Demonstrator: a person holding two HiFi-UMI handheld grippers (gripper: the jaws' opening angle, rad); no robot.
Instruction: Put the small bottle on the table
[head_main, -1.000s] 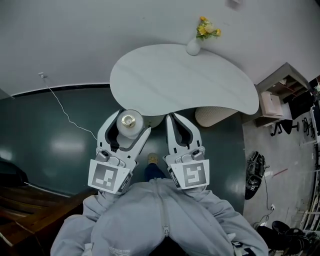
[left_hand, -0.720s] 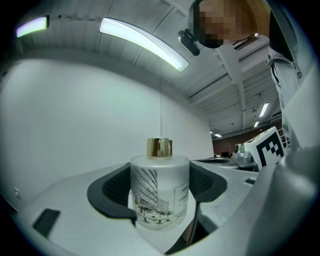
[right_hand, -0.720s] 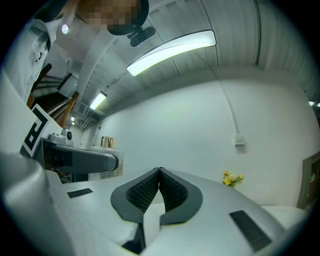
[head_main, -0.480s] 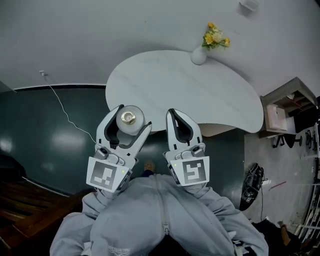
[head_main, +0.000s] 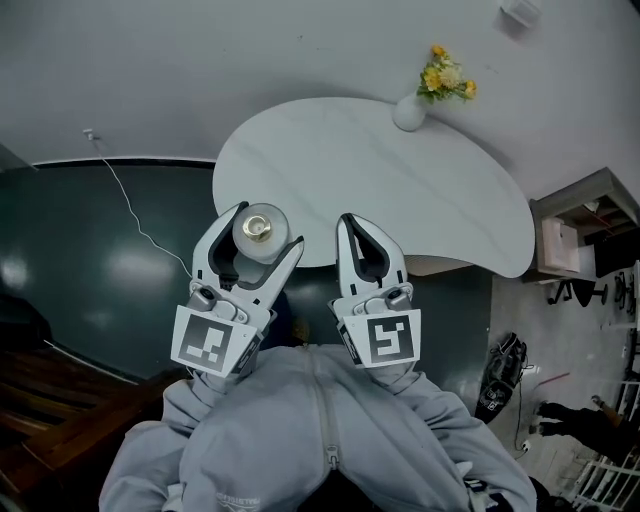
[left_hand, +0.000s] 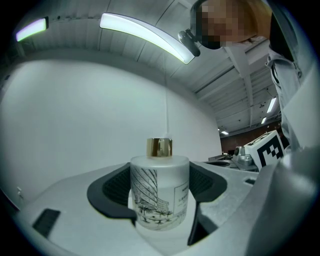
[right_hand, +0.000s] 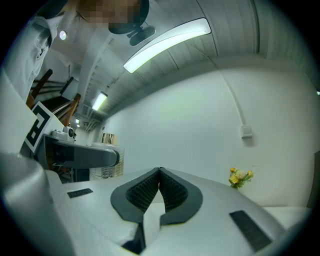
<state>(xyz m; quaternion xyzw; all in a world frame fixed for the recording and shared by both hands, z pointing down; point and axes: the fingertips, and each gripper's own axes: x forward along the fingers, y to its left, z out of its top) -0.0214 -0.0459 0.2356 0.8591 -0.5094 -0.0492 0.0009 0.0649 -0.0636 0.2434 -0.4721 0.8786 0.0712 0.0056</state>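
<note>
My left hand-held gripper (head_main: 265, 230) still grasps the small bottle (head_main: 260, 228), which now overlaps the near edge of the tabletop (head_main: 380, 180). My right hand-held gripper (head_main: 355, 228) stays clenched, empty.

- In the head view the small bottle (head_main: 260, 228) shows only its round top and gold cap; its sides are hidden between the jaws of the left tool (head_main: 268, 224).
- In the left gripper view the bottle's foot is hidden behind the tool's body, and the print on its label (left_hand: 181, 192) is too small to read.
- The near edge of the table (head_main: 380, 180) is covered by the left tool and the right tool (head_main: 350, 222).
- A beige thing (head_main: 438, 264) under the table shows only as a strip; I cannot tell what it is.
- The shelf (head_main: 585, 215) is cut off by the right edge.
- In the right gripper view the flowers (right_hand: 240, 177) are small and blurred, and their vase is hidden behind the tool.
</note>
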